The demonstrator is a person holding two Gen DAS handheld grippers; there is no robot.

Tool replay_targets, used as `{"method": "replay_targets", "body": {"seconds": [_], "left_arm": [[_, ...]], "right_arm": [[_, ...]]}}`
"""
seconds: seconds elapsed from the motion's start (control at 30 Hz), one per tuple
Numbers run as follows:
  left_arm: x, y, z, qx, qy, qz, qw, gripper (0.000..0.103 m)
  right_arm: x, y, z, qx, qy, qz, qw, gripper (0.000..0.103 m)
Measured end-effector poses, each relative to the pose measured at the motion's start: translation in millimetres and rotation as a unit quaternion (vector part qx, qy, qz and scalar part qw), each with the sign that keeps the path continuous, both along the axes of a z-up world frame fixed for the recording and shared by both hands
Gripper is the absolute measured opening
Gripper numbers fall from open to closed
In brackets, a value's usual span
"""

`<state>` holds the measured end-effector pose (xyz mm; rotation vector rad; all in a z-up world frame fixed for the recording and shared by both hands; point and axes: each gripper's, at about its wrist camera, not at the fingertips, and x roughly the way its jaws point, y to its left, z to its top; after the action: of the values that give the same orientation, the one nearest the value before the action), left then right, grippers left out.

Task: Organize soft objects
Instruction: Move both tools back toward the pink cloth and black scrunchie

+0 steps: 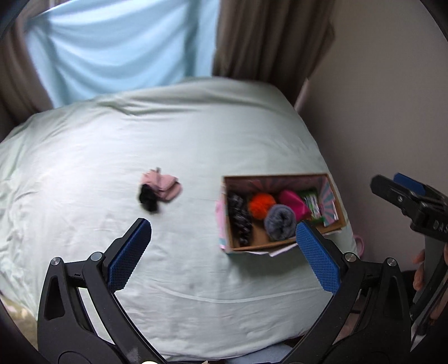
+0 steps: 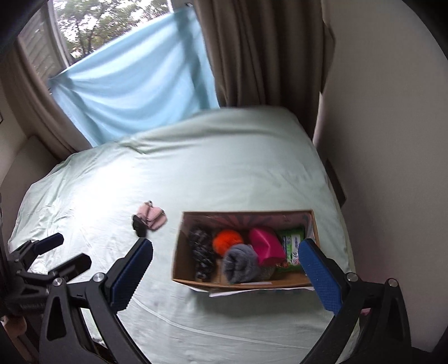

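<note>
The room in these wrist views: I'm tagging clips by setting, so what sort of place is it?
Most likely a bedroom in a home. A bed with a pale green sheet fills the view, brown curtains hang by a window, and an open cardboard box of soft things sits on the bed.

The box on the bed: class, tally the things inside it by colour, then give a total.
Contents of the box:
Black-and-white: 1
Orange: 1
Grey: 1
Pink: 1
Green: 1
Total: 5
</note>
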<state>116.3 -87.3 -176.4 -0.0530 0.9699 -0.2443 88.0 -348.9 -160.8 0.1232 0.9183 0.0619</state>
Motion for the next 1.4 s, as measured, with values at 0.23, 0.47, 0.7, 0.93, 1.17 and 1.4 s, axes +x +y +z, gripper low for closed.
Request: {"method": "replay_targets", "body": {"seconds": [0.23,0.47,0.7,0.93,1.17,1.4], "left_arm": [[-23,78,31,-0.009,-0.043,0.049,0.9978,0.103],[-35,151,42,-0.004,-0.066,0.065,0.9957,0.103],[-20,208,34,0.001,-0.064,0.044,0.9970,0.103],[16,239,6,-0.004,-0.043,0.002,0.9991,0.103],[65,245,-36,-0.007,-0.013,-0.026,0.9996,0.103],[118,225,-83,-0.025,0.016,-0.048,0.9984,0.103]], "right_arm": [[-28,57,31,0.001,-0.041,0.006,0.999,0.103],[-45,122,43,-0.023,-0.071,0.010,0.997,0.103],[-31,171,34,-0.010,-0.060,-0.002,0.998,0.103],[9,213,9,0.025,-0.032,-0.023,0.999,0.103],[62,235,-29,0.068,0.013,-0.035,0.997,0.103],[131,233,-82,0.117,0.066,-0.048,0.990,0.103]]}}
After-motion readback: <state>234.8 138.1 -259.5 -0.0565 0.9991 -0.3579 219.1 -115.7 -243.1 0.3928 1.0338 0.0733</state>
